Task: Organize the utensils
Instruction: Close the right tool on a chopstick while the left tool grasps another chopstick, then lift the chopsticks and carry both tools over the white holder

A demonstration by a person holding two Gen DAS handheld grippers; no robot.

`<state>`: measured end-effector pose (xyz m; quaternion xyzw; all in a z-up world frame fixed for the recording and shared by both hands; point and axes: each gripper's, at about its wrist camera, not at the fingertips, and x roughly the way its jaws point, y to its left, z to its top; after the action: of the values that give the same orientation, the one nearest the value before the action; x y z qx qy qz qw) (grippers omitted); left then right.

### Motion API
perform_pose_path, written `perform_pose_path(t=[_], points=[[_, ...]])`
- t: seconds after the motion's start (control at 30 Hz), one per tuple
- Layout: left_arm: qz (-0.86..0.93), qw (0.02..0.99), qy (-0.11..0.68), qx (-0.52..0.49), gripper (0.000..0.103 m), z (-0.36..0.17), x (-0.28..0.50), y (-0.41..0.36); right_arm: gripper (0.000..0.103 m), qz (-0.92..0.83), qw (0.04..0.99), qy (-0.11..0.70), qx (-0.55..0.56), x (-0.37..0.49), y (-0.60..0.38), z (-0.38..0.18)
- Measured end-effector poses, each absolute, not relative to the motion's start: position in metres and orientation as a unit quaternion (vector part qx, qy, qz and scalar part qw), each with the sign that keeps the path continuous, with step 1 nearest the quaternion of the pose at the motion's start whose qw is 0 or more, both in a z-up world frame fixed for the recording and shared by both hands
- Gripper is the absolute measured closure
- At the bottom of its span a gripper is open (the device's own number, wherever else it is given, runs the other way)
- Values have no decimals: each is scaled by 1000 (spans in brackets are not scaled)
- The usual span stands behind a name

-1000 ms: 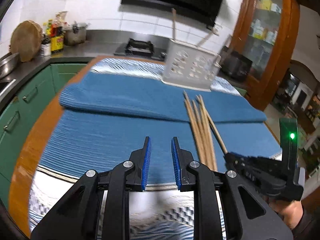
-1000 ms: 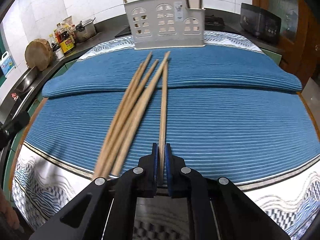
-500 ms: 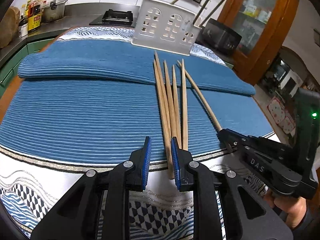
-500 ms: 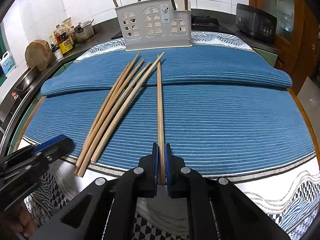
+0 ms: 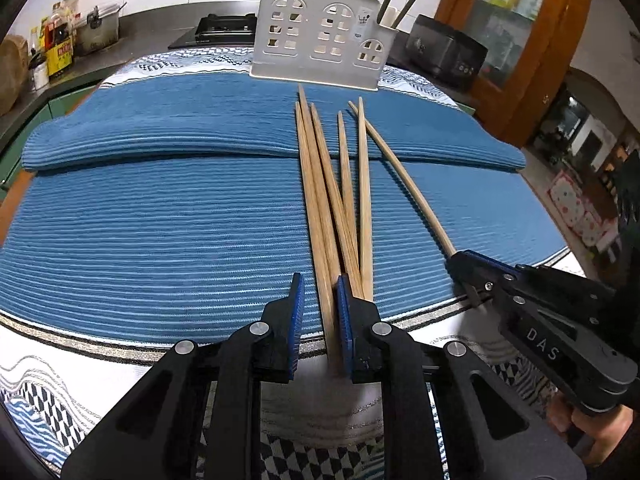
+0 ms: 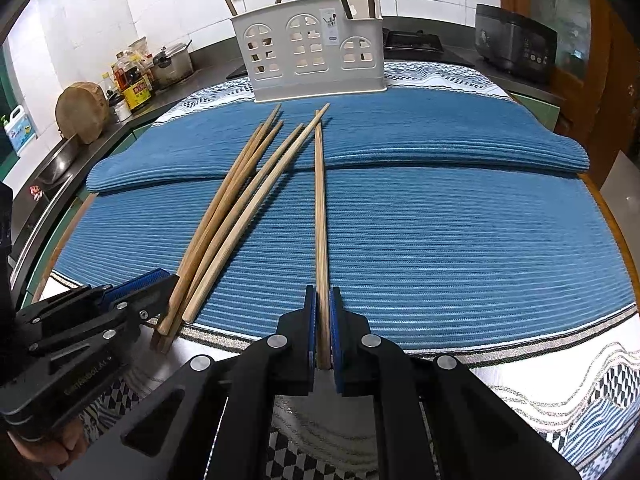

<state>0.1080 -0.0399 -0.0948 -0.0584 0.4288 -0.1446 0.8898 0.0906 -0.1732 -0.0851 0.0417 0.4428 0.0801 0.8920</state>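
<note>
At the bottom centre of the right wrist view, the right tongs [image 6: 323,328] are clamping the near end of a single chopstick [image 6: 319,216], which is lying on the blue ribbed mat [image 6: 460,232]. In the left wrist view, the left tongs [image 5: 320,320] are standing apart, straddling the near end of one stick in the chopstick bundle [image 5: 336,200]. Farther up, at top centre, the white utensil holder [image 6: 312,52] is standing on the counter just beyond the mat, holding several upright sticks.
</note>
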Motion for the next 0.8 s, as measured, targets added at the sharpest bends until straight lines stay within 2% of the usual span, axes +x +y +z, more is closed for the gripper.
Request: perform_pose_path(t=[0.43, 0.6, 0.8], points=[[-138, 889, 434, -33, 92, -95, 109, -44, 96, 83, 892, 443, 36, 91, -173, -87], [-141, 890, 432, -42, 97, -93, 108, -43, 96, 85, 894, 438, 26, 89, -172, -84], [-145, 907, 394, -43, 97, -64, 101, -32, 96, 87, 909, 406, 19, 79, -178, -56]])
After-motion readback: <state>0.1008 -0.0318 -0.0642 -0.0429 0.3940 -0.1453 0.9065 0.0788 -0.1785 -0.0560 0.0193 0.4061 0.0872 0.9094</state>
